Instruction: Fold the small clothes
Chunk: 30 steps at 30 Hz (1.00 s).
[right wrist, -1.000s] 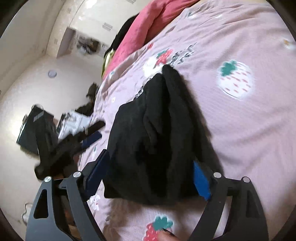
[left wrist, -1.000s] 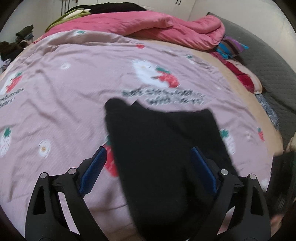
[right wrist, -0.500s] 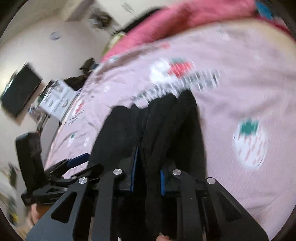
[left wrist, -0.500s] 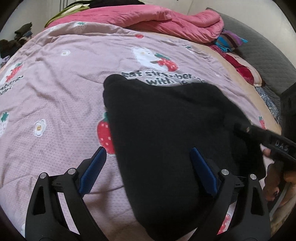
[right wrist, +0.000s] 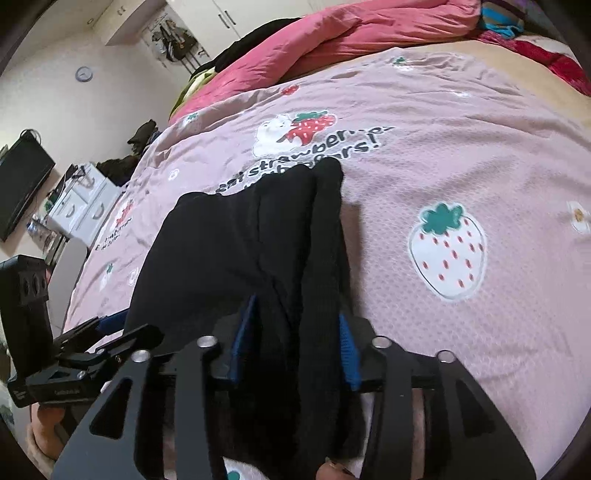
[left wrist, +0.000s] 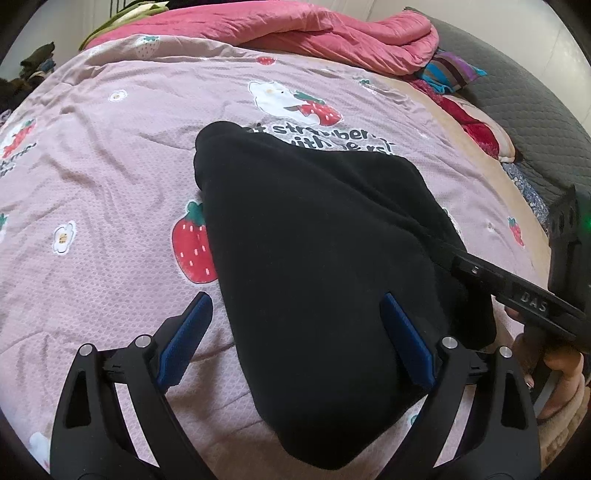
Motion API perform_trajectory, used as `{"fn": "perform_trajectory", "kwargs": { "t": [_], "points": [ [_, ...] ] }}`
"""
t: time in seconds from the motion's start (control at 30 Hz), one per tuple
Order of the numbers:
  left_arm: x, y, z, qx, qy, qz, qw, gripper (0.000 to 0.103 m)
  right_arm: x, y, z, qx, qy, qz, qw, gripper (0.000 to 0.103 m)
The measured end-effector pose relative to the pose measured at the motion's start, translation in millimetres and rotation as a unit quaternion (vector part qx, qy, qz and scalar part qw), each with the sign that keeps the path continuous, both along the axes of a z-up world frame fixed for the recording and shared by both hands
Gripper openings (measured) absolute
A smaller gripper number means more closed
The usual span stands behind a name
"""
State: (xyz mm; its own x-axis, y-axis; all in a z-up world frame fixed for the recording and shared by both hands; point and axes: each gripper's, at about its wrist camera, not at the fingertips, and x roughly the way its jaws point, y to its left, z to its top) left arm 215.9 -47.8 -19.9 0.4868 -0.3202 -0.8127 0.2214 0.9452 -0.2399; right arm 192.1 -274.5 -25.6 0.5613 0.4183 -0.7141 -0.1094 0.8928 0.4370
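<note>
Right hand-held gripper [right wrist: 293, 341] pinches the black garment's [left wrist: 317, 240] edge to fold it; left hand-held gripper [left wrist: 295, 339], spread, straddles the garment.

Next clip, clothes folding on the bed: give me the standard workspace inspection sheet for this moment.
Surface: pink strawberry-print bedspread, wrinkled.
Job's things: black garment lying bunched on the bedspread.
Clutter: pink quilt heaped at the far edge; striped cloth and red fabric at the side.
Grippers: left gripper open, fingers either side of the garment; right gripper clamped on a bunched fold.
Cables: nothing seen.
Surroundings: television, white drawers, wall clock, dark clothes pile.
</note>
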Motion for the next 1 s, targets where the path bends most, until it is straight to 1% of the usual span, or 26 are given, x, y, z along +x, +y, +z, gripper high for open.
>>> {"fn": "perform_trajectory", "kwargs": {
  "t": [0.03, 0.1, 0.17, 0.27, 0.4, 0.53, 0.57, 0.63, 0.7, 0.8, 0.87, 0.93, 0.97, 1.0],
  "points": [
    [-1.7, 0.8, 0.7, -0.001, 0.0, 0.0, 1.0, 0.085, -3.1, -0.7, 1.4, 0.0, 0.0, -0.002, 1.0, 0.046],
    [-4.3, 2.1, 1.9, -0.002, -0.001, 0.002, 1.0, 0.085, -9.5, -3.0, 2.6, -0.003, 0.0, -0.007, 1.0, 0.054],
    [-7.0, 2.7, 3.8, -0.002, -0.004, 0.002, 1.0, 0.085, -18.0, -5.0, 4.4, -0.008, -0.003, -0.01, 1.0, 0.055],
    [-12.2, 4.0, 6.4, -0.001, -0.007, 0.004, 1.0, 0.085, -29.6, -6.9, 7.2, -0.015, -0.005, -0.013, 1.0, 0.065],
    [-16.6, 6.0, 7.8, -0.004, -0.007, 0.007, 0.9999, 0.085, -41.7, -3.5, 8.8, -0.031, -0.006, -0.01, 0.999, 0.066],
    [-23.8, 7.0, 10.5, -0.003, -0.009, 0.006, 0.9999, 0.086, -52.4, -1.0, 13.0, -0.014, -0.009, 0.001, 1.0, 0.066],
    [-25.8, 6.7, 10.4, -0.003, -0.007, 0.005, 1.0, 0.086, -54.3, 0.7, 13.6, -0.008, -0.008, 0.007, 1.0, 0.065],
    [-28.4, 5.8, 9.0, -0.006, -0.003, 0.003, 1.0, 0.086, -56.1, 3.9, 13.4, 0.001, -0.006, 0.015, 1.0, 0.051],
    [-28.7, 2.9, 5.7, -0.005, 0.004, 0.0, 1.0, 0.086, -55.8, 5.9, 12.6, -0.013, -0.005, 0.014, 1.0, 0.016],
    [-31.8, -1.3, 1.3, -0.006, 0.009, -0.002, 0.9999, 0.086, -57.7, -0.9, 14.3, -0.008, -0.011, 0.002, 1.0, 0.015],
    [-34.3, -3.4, -0.6, -0.003, 0.008, -0.005, 1.0, 0.086, -58.5, -6.0, 12.1, -0.017, -0.009, -0.008, 1.0, 0.017],
    [-37.0, -4.3, -2.5, -0.001, 0.009, -0.005, 0.9999, 0.086, -59.0, -6.8, 7.5, -0.022, 0.002, -0.017, 1.0, 0.026],
    [-38.5, -4.8, -3.4, 0.0, 0.01, -0.005, 0.9999, 0.086, -60.7, -5.5, 6.9, -0.031, 0.004, -0.019, 0.999, 0.033],
    [-40.1, -5.2, -3.6, 0.001, 0.01, -0.005, 0.9999, 0.086, -62.4, -4.9, 8.1, -0.038, 0.002, -0.02, 0.999, 0.037]
  ]
}}
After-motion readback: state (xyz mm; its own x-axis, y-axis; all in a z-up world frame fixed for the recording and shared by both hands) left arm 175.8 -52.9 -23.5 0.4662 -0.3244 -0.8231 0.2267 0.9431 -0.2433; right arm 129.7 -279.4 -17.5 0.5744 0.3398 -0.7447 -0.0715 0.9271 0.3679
